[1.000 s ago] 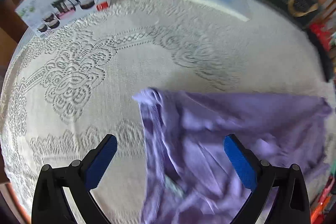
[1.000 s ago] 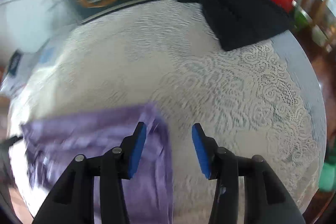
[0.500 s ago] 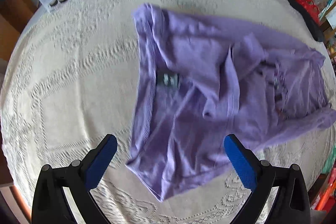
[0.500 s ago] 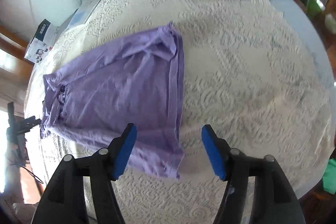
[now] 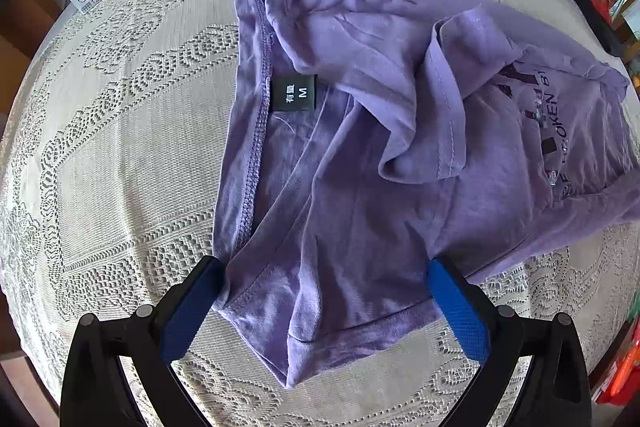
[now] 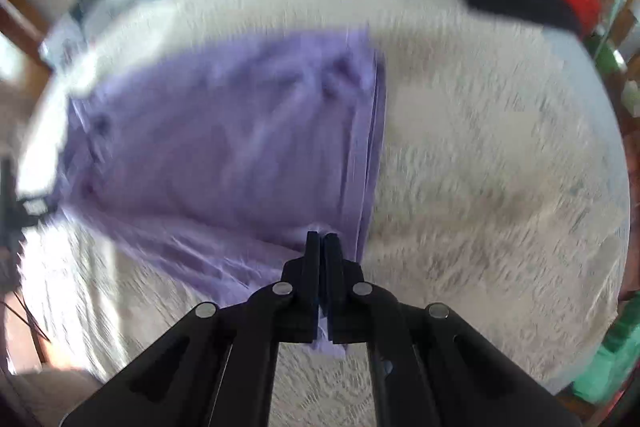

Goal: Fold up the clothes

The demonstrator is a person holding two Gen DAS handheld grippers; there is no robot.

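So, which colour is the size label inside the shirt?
Black with white print, label on the purple shirt; left wrist view.

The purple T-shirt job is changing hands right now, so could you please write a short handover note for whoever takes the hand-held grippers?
Right hand-held gripper: shut, with purple fabric at its fingertips; it appears to pinch the near hem corner of the purple T-shirt.
Left hand-held gripper: open, straddling the shirt's near shoulder and sleeve end; pads not closed on it.
Shirt: lying crumpled on the lace tablecloth, size label showing at the collar, one sleeve flipped over the body.
Done: one corner gripped.
Left: close the left gripper on its end, spread the shirt flat, then fold.
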